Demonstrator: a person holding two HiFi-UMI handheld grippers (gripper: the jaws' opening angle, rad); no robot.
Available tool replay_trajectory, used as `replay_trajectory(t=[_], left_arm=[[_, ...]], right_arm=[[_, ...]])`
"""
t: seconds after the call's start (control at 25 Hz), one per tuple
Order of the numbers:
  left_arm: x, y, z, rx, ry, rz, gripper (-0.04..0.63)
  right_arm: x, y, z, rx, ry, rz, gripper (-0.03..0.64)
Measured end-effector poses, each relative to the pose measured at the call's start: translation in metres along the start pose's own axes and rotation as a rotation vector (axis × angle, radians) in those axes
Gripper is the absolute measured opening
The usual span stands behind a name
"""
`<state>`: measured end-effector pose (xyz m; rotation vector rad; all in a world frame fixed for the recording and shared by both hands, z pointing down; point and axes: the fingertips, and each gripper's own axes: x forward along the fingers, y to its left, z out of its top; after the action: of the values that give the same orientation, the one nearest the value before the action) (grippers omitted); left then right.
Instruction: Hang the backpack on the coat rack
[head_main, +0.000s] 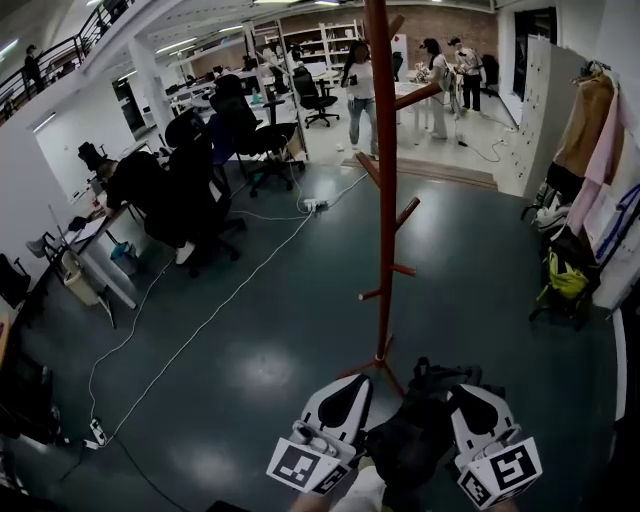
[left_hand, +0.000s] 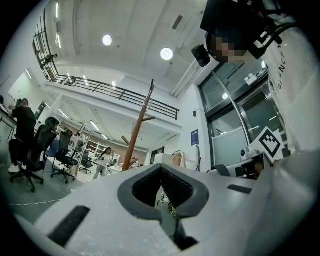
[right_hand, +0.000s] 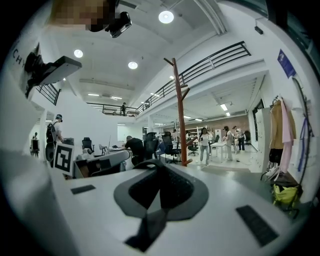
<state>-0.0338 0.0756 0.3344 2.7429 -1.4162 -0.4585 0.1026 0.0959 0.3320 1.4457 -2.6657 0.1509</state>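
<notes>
The coat rack (head_main: 383, 200) is a tall red-brown pole with short angled pegs, standing on the dark floor just ahead; it also shows as the coat rack (left_hand: 138, 132) and the coat rack (right_hand: 179, 110). The black backpack (head_main: 420, 432) hangs low between my two grippers, in front of the rack's feet. My left gripper (head_main: 345, 420) is at its left and my right gripper (head_main: 478, 425) at its right. The right gripper (right_hand: 159, 169) is shut on a black strap (right_hand: 150, 225) that runs through its jaws. The left gripper (left_hand: 161, 170) looks shut on a thin strip of strap.
Black office chairs (head_main: 195, 190) and desks fill the left. White cables (head_main: 200, 330) and a power strip (head_main: 97, 431) lie on the floor. Coats (head_main: 590, 130) and a yellow-green bag (head_main: 565, 280) are along the right wall. People (head_main: 358, 90) stand far behind the rack.
</notes>
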Motion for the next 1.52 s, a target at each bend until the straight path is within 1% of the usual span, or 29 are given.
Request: replay_trajectory(t=[0.36, 0.6, 0.76, 1.0, 1.28, 1.52], left_arm=[[0.065, 0.063, -0.012, -0.022, 0.008, -0.022, 0.011], [0.090, 0.103, -0.014, -0.026, 0.007, -0.009, 0.011], [0.102, 0.118, -0.017, -0.029, 0.007, -0.003, 0.011], [0.126, 0.146, -0.028, -0.030, 0.013, 0.022, 0.011], [0.155, 0.183, -0.041, -0.016, 0.037, 0.056, 0.011], [0.178, 0.214, -0.060, -0.030, 0.057, 0.087, 0.011]], right_arm=[[0.077, -0.047, 0.010, 0.003, 0.014, -0.061, 0.029], [0.124, -0.070, 0.019, 0.008, 0.005, -0.085, 0.029], [0.149, -0.088, 0.025, 0.011, 0.001, -0.096, 0.029], [0.187, -0.111, 0.025, 0.007, 0.009, -0.090, 0.029], [0.229, -0.133, 0.009, 0.027, 0.051, -0.080, 0.029], [0.264, -0.147, -0.006, 0.022, 0.095, -0.058, 0.029]])
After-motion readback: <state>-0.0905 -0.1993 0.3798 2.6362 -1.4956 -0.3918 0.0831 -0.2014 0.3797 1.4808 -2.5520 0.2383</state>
